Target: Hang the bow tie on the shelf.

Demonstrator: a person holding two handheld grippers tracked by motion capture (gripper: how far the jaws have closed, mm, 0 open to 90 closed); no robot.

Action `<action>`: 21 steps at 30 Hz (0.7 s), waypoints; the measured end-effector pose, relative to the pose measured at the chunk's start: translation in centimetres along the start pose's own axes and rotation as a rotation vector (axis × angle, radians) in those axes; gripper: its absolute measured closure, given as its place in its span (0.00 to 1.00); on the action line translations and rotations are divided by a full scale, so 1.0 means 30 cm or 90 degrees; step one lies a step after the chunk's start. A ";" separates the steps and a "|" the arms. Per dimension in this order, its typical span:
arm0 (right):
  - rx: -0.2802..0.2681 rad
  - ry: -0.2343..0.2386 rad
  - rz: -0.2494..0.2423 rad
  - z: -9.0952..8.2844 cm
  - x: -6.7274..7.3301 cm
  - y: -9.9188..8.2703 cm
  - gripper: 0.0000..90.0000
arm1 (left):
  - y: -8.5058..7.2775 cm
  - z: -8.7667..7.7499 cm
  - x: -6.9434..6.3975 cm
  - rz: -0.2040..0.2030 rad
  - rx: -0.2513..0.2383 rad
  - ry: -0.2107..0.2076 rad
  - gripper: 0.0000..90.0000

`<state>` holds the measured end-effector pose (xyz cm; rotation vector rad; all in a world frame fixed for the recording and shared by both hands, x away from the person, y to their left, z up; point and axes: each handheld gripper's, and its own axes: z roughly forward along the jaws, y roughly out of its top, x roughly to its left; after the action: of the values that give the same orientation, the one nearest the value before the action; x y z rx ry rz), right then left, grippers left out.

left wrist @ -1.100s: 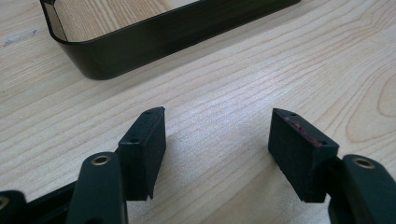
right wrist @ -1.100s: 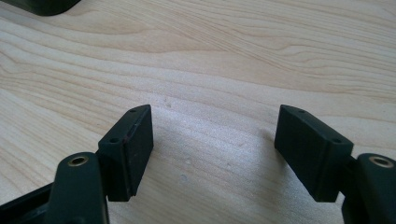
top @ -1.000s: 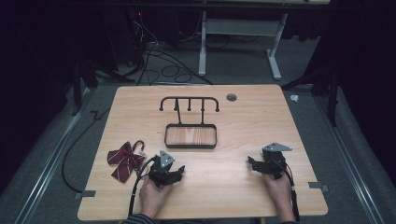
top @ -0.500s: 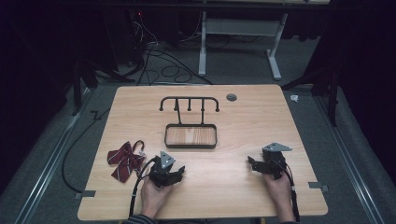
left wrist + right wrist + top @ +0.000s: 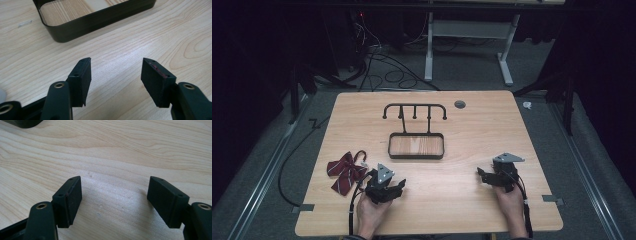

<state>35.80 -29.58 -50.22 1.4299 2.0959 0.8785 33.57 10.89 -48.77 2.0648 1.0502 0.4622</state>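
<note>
My left gripper (image 5: 398, 186) has just been closing a touch, but its jaws are wide apart with nothing between them, only bare table (image 5: 125, 50). So no grab yet. The red bow (image 5: 343, 171) lies just off its left side, the black tray (image 5: 416, 146) ahead with its hook rack (image 5: 414, 111) behind. Right gripper (image 5: 482, 175) sits gaping too, holding nothing. Compared with the earlier shot, nothing on the table has moved.
</note>
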 end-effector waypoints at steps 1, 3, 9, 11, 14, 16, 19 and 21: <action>0.000 0.000 0.000 0.000 0.000 0.000 0.32 | 0.001 -0.004 0.002 -0.002 -0.002 0.001 0.47; 0.000 0.000 0.001 0.000 0.000 0.000 0.32 | 0.006 -0.019 0.010 -0.005 -0.004 -0.004 0.47; 0.000 0.000 0.001 0.000 0.000 0.000 0.32 | 0.016 -0.063 0.042 -0.009 -0.013 -0.009 0.48; 0.000 0.000 0.001 0.000 0.000 0.000 0.32 | 0.019 -0.071 0.052 -0.014 -0.014 -0.010 0.48; 0.000 0.000 0.000 0.000 0.000 0.000 0.32 | 0.026 -0.096 0.082 -0.027 -0.022 -0.004 0.48; 0.000 0.000 0.000 0.000 0.000 0.000 0.32 | 0.031 -0.114 0.101 -0.028 -0.027 0.004 0.49; 0.000 0.000 -0.001 0.000 -0.001 0.000 0.32 | 0.043 -0.142 0.141 -0.031 -0.031 0.023 0.50; 0.000 0.000 -0.002 0.000 -0.001 0.000 0.32 | 0.050 -0.153 0.164 -0.034 -0.028 0.031 0.50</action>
<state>35.80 -29.61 -50.22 1.4263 2.0975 0.8776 34.51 16.42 -44.75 1.9901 1.1116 0.5056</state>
